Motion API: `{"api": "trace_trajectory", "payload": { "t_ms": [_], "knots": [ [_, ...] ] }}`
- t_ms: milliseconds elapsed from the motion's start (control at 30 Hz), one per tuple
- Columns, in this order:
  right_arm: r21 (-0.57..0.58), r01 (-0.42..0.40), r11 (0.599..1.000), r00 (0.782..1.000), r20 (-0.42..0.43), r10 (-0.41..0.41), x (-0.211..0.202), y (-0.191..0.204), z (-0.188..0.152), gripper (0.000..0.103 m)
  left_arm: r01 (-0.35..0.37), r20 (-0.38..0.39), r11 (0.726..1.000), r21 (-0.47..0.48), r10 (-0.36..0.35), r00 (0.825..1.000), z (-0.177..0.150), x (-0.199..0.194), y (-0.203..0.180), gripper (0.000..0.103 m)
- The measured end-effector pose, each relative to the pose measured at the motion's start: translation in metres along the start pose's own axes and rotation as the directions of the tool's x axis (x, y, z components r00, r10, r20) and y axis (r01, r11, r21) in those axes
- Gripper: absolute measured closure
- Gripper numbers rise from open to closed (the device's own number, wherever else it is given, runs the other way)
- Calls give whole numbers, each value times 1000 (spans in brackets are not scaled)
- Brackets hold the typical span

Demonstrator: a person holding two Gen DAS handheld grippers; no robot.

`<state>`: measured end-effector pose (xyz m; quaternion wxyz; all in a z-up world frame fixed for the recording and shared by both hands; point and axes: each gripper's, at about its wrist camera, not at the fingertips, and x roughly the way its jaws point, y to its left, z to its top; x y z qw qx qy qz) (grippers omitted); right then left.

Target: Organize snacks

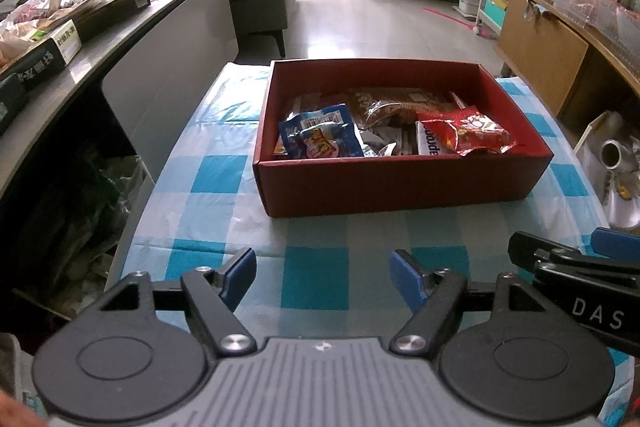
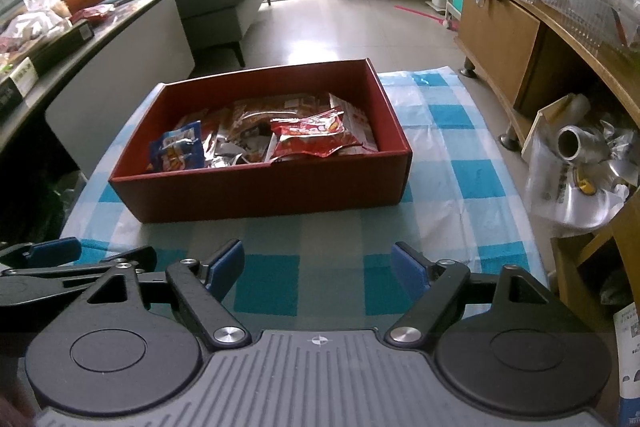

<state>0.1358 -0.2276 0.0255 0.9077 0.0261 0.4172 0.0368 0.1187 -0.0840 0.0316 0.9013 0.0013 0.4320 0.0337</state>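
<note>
Both hand-held grippers, left (image 1: 323, 277) and right (image 2: 318, 267), are held released and empty over the checked bench (image 1: 224, 183), short of the red box (image 1: 400, 183). Snack packets (image 1: 318, 137) are already gathered inside it (loosely heaped), so the task is judged nearly finished.

Left gripper (image 1: 323, 277): jaws spread wide, nothing between blue pads. Right gripper (image 2: 318, 269): same, held level just beside left, both pointing forward.
</note>
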Motion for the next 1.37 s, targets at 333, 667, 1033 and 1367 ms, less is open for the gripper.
{"api": "trace_trajectory", "payload": {
  "t_ms": [333, 667, 1033, 1367],
  "knots": [
    [-3, 2, 1000, 1000, 1, -2, -5, 2, -6, 18, -6, 2, 1000, 8, 6, 1000, -12, -8, 1, 35],
    [-7, 5, 1000, 1000, 0, -5, -9, 3, -16, 18, -12, 2, 1000, 18, 12, 1000, -21, -15, 1, 35],
    [-7, 5, 1000, 1000, 1, -5, -12, 3, -20, 18, -12, 1, 1000, 21, 12, 1000, -27, -18, 2, 35],
    [-8, 5, 1000, 1000, 1, -5, -14, 3, -25, 18, -16, 2, 1000, 25, 16, 1000, -29, -20, 2, 35]
  ]
}}
